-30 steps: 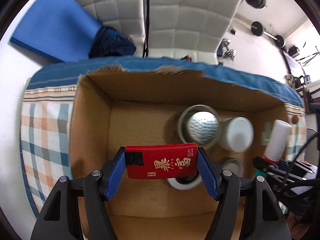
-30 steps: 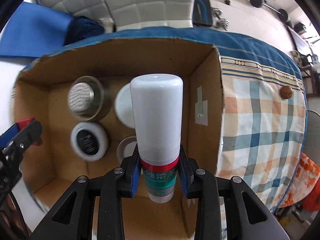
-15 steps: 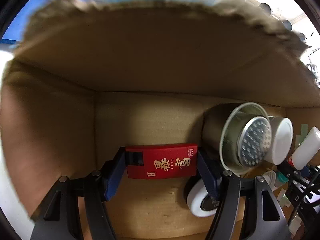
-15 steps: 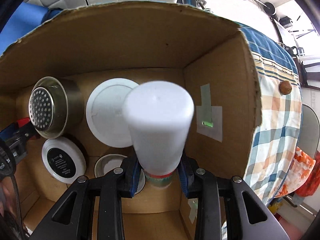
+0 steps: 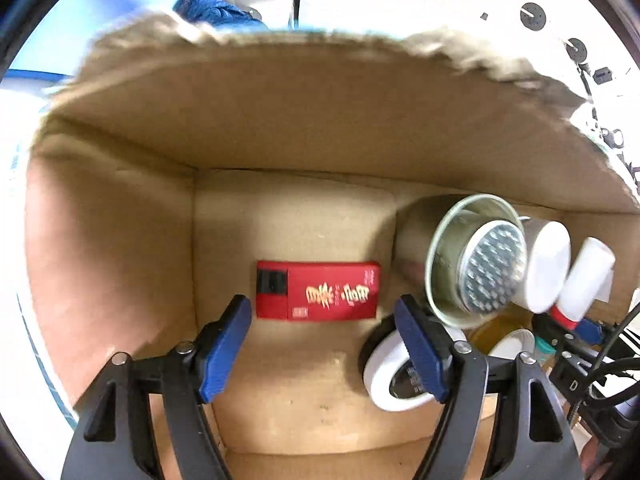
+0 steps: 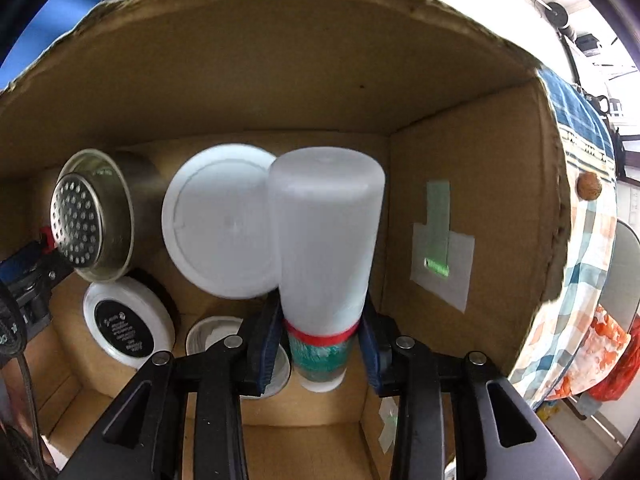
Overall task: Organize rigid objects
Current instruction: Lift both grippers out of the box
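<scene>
A red flat box (image 5: 320,296) with gold characters lies on the floor of a cardboard box (image 5: 312,120), just past my fingertips. My left gripper (image 5: 322,304) points down over it; its jaws are opening and the blue pads (image 5: 228,340) stand clear of it. A white-capped bottle (image 6: 324,240) with a red ring and teal label stands between the opening jaws of my right gripper (image 6: 320,308), near the box's right wall. The pads look just off its sides. The left wrist view shows that bottle (image 5: 584,280) at the far right.
Inside the cardboard box (image 6: 240,80) stand a metal cup with a strainer (image 6: 92,216), a white-lidded jar (image 6: 220,224), a round white tin with a black label (image 6: 124,324) and a small open jar (image 6: 208,336). Checked cloth (image 6: 588,240) lies outside, right.
Both grippers sank down into the cardboard box. The left one let go of the red box, which now lies on the floor. The right jaws widened slightly around the bottle.
</scene>
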{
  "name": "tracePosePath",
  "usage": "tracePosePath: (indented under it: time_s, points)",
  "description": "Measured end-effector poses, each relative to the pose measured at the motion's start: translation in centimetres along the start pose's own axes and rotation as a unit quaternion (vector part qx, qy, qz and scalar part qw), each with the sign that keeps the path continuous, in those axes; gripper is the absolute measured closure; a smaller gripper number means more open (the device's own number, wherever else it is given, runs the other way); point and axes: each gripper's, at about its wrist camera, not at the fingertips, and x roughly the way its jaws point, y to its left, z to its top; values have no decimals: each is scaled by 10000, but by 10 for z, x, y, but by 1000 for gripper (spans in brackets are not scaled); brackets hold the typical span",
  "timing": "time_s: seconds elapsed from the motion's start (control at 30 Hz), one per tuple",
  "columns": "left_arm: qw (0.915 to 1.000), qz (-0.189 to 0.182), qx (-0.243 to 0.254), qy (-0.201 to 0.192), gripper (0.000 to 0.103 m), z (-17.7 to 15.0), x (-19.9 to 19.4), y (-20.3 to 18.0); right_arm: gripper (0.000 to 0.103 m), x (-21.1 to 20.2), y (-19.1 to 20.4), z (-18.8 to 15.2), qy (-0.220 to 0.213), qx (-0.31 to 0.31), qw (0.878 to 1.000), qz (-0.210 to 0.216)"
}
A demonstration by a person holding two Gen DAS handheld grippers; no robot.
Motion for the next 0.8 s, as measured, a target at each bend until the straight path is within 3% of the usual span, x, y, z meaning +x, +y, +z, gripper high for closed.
tracePosePath:
  time_s: [0.1,0.17,0.2,0.23,0.37,0.47,0.5,0.6,0.8]
  points:
    - [9999,-30,34,-95,18,-12,-16,-3,56,-11,5,-7,-53,-7,9999,106]
    - [9998,-1,48,-183,18,-21,-27,-7,42,-18,5,-14,-91,-12,9998,171]
    - [9997,4,47,-223,18,-25,-31,-7,25,-23,5,-18,-140,-20,9997,182]
    - [9996,14,39,-277,18,-31,-38,-7,18,-29,5,-22,-217,-48,9996,178]
    - [9986,-18,22,-530,16,-56,-58,-15,18,-50,5,-42,-517,-163,9984,156]
    - [9969,94,64,-776,4,-75,-75,-20,14,-61,8,-64,-669,-228,9972,249]
    - [9961,109,76,-871,1,-81,-80,-19,7,-63,6,-71,-710,-219,9967,316]
    - [9935,136,34,-1129,0,-107,-92,-15,0,-67,8,-96,-833,-153,9949,548]
    - [9895,-41,-5,-1443,0,-130,-111,-19,0,-86,-2,-135,-1101,-166,9906,797]
